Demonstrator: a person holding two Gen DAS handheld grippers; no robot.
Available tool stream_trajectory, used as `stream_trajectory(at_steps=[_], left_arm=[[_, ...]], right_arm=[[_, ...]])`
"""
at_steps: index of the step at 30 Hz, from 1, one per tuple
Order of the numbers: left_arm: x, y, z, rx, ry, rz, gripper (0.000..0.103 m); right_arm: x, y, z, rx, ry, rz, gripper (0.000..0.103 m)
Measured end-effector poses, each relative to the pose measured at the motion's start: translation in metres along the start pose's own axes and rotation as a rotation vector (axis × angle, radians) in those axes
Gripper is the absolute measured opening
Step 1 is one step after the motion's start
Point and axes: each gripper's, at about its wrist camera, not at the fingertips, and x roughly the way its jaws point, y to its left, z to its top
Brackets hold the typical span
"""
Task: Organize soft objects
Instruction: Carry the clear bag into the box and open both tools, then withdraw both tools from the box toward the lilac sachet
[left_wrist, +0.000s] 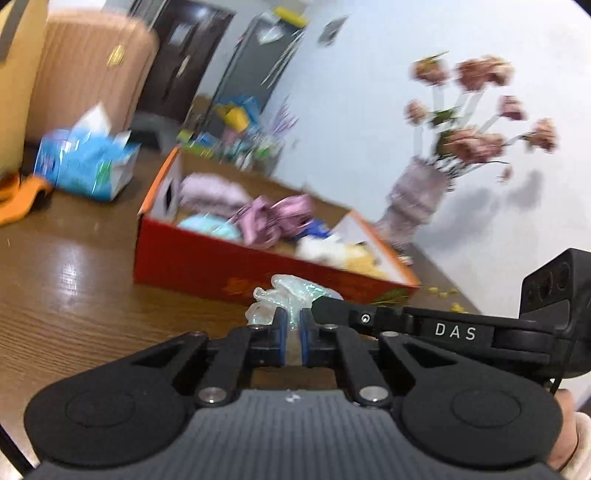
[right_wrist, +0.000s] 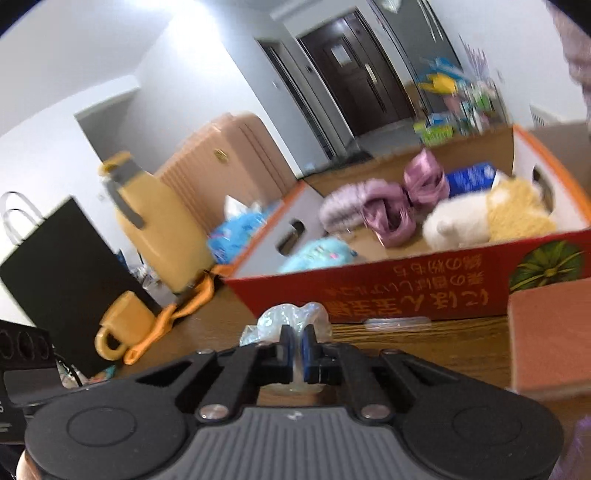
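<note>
Nearest the left wrist lens, the left gripper (left_wrist: 292, 325) is clenched on a crumpled clear plastic bag (left_wrist: 286, 297) with a pale iridescent sheen, its blue pads (left_wrist: 281, 332) pinching a thin fold while the rest bulges up beyond the tips. The right gripper (left_wrist: 321, 306) reaches in from the right side and meets the same bag. Just behind stands a red cardboard box (left_wrist: 207, 266) on the wooden table (left_wrist: 74, 280), with a lilac fuzzy roll (left_wrist: 212, 192), a pink ribbon bundle (left_wrist: 273, 218), a light blue plush (left_wrist: 210, 225) and a white and yellow plush (left_wrist: 332, 253) inside. A blue tissue pack (left_wrist: 86, 166) lies to the left, a vase of pink flowers (left_wrist: 410, 199) to the right. From the right wrist, the right gripper's jaws are likewise clamped on the bag's wrinkled film, which puffs up in front of the box wall near the table. A yellow mug (right_wrist: 122, 326) and a black paper bag (right_wrist: 62, 273) sit at left, all motion-blurred.
</note>
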Motion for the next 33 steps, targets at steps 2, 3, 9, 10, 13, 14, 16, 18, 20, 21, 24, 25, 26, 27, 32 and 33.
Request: stream_trajectory(at_steps=[2,3,9,10,13,14,16,18,20,21,24,25,26,27,32,33], left_arm=[[-0.014,-0.014,0.000,0.020,-0.013,-0.012,0.008],[-0.019,-0.020,0.002,0.023,-0.019,-0.022,0.008],[-0.015,-0.037,0.048,0.050,-0.074,-0.063,0.008],[-0.005,-0.037,0.058,0.050,-0.069,-0.051,0.008],[0.041,-0.026,0.085,0.045,-0.017,-0.002,0.008],[0.059,-0.020,0.089,0.045,0.003,0.018,0.008],[0.090,-0.007,0.091,0.038,0.052,0.053,0.008],[0.116,0.005,0.086,0.043,0.106,0.090,0.008],[0.130,0.014,0.079,0.056,0.142,0.113,0.011],[0.132,0.020,0.076,0.064,0.142,0.111,0.014],[0.123,0.024,0.075,0.091,0.113,0.128,0.029],[0.118,0.024,0.077,0.102,0.101,0.139,0.039],[0.112,0.022,0.080,0.115,0.089,0.156,0.042],[0.103,0.019,0.084,0.137,0.074,0.172,0.042],[0.036,-0.005,0.099,0.248,-0.043,0.308,0.066],[0.019,-0.009,0.098,0.272,-0.078,0.335,0.070]], right_arm=[[-0.023,0.013,-0.003,-0.032,-0.040,-0.009,0.005],[-0.032,0.019,-0.001,-0.047,-0.061,-0.014,0.005],[-0.050,0.029,0.041,-0.097,-0.150,-0.025,0.005],[-0.043,0.025,0.053,-0.089,-0.150,-0.028,0.005],[-0.003,0.002,0.085,-0.064,-0.098,-0.059,0.005],[0.014,-0.007,0.090,-0.054,-0.062,-0.069,0.005],[0.047,-0.030,0.096,0.009,0.002,-0.084,0.005],[0.076,-0.050,0.094,0.066,0.067,-0.099,0.005],[0.098,-0.060,0.089,0.088,0.120,-0.133,0.014],[0.104,-0.060,0.086,0.079,0.132,-0.154,0.017],[0.102,-0.056,0.084,0.050,0.138,-0.168,0.026],[0.094,-0.053,0.086,0.038,0.122,-0.179,0.033],[0.084,-0.048,0.088,0.017,0.105,-0.196,0.040],[0.073,-0.044,0.092,-0.005,0.087,-0.208,0.043],[-0.019,-0.011,0.105,-0.171,-0.042,-0.294,0.056],[-0.040,-0.003,0.104,-0.212,-0.076,-0.316,0.059]])
